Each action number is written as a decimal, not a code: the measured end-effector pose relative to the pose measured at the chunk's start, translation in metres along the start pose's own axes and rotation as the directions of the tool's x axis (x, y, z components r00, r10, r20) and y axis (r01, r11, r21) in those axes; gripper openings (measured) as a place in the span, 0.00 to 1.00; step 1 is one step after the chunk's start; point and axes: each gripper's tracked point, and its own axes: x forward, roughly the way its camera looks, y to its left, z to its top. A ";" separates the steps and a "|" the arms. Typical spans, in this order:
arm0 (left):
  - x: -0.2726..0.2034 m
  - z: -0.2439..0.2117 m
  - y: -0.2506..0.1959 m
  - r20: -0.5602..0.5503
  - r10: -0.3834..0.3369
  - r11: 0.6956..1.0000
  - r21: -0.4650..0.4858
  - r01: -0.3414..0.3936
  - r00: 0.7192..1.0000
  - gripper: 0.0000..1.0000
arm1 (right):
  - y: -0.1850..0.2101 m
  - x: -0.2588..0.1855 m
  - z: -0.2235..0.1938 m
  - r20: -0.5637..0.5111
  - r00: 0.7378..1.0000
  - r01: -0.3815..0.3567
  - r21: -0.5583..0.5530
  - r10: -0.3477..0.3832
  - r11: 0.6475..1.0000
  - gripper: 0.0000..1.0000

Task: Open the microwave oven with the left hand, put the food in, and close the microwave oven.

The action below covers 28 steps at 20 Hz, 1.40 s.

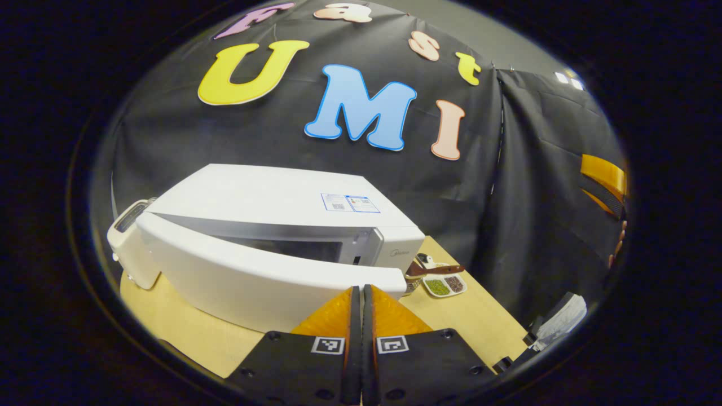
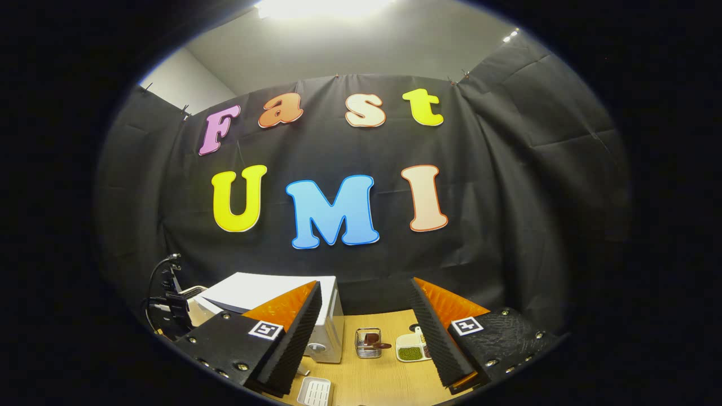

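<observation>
While the left hand-held gripper (image 1: 361, 293) sits with fingers pressed together, empty, just before the ajar door (image 1: 254, 282), one white microwave oven (image 1: 271, 225) stands on the wooden surface (image 1: 479, 316). Right hand-held gripper (image 2: 366, 307) spread wide, holding nothing. One divided dish (image 2: 410, 348) holds green beans and something darker; one wire basket (image 2: 368, 343) beside it; one small white tray (image 2: 313, 391) nearer.

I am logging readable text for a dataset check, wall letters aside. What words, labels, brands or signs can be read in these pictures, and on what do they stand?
Sticker on top of the microwave oven: printed, too small to read.
Brand mark on the microwave oven's front corner: too blurred to read.
Square black-and-white markers on the left gripper: patterns, no words.
Square markers on the right gripper: patterns, no words.
</observation>
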 end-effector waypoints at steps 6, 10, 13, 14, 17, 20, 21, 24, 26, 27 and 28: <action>0.030 0.008 0.001 -0.002 0.032 0.999 -0.043 -0.032 0.999 0.07 | -0.010 0.006 -0.004 -0.012 1.000 -0.001 0.024 0.002 1.000 0.93; 0.046 0.008 0.005 -0.013 0.048 0.998 -0.050 -0.049 0.999 0.07 | -0.015 0.011 -0.001 -0.013 1.000 -0.009 0.019 0.009 1.000 0.93; 0.055 0.006 0.007 -0.024 0.058 0.997 -0.050 -0.060 0.998 0.07 | -0.020 0.016 0.005 0.002 1.000 -0.005 0.013 0.005 1.000 0.93; 0.057 0.007 0.009 -0.025 0.063 0.996 -0.055 -0.065 0.998 0.07 | -0.020 0.018 0.006 0.003 1.000 -0.005 0.013 0.005 1.000 0.93; 0.060 0.002 0.009 -0.054 0.055 0.992 -0.114 -0.061 0.997 0.07 | -0.020 0.019 0.004 0.000 1.000 -0.005 0.009 0.005 1.000 0.93; 0.061 0.002 0.010 -0.061 0.052 0.992 -0.108 -0.058 0.997 0.07 | -0.017 0.020 0.002 -0.009 1.000 -0.013 0.008 0.013 1.000 0.93; 0.060 0.003 0.010 -0.060 0.052 0.993 -0.101 -0.058 0.997 0.07 | -0.015 0.021 0.001 -0.010 1.000 -0.017 0.008 0.017 1.000 0.93; 0.060 0.003 0.010 -0.061 0.048 0.995 -0.083 -0.053 0.997 0.07 | -0.009 0.022 0.003 -0.010 1.000 -0.024 0.006 0.024 1.000 0.93; 0.060 0.004 0.009 -0.060 0.041 0.996 -0.082 -0.046 0.997 0.07 | -0.006 0.019 0.003 -0.006 1.000 -0.027 0.000 0.027 1.000 0.93; 0.060 0.004 0.010 -0.061 0.039 0.996 -0.084 -0.044 0.997 0.07 | -0.007 0.018 0.004 -0.003 1.000 -0.025 -0.006 0.025 1.000 0.93; 0.060 0.004 0.010 -0.061 0.039 0.996 -0.078 -0.044 0.997 0.07 | -0.007 0.017 0.004 -0.004 1.000 -0.025 -0.008 0.025 1.000 0.93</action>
